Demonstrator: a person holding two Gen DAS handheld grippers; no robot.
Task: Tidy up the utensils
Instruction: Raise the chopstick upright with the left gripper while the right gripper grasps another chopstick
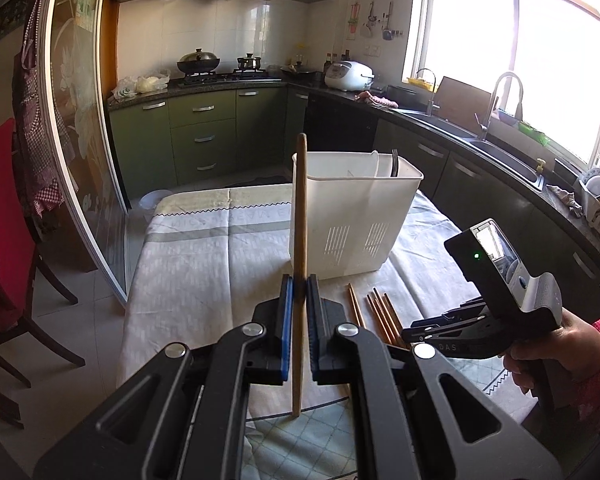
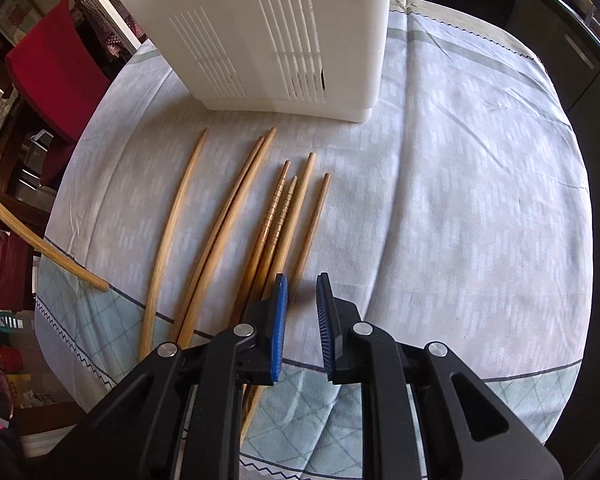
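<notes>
Left gripper (image 1: 297, 292) clamped on one chopstick (image 1: 300, 240), held near upright, pinched well below midpoint; top end level with the near-left rim of the white caddy (image 1: 352, 208), lower end hanging just above the tablecloth (image 1: 204, 256)

Caddy standing on the cloth, slotted wall facing the grippers, dark utensil handles (image 1: 395, 162) showing in its far-right compartment

Right gripper (image 2: 301, 292) part open, nothing between the pads, hovering low over the near ends of the loose chopsticks (image 2: 260, 216); seven counted, fanned on the cloth just in front of the caddy

Step judged: drop held stick into caddy

To do well: lift until lower tip clears the rim, carry over a compartment, keep vertical, lower inside before release, else tip catches the wall and tilts the caddy
</notes>
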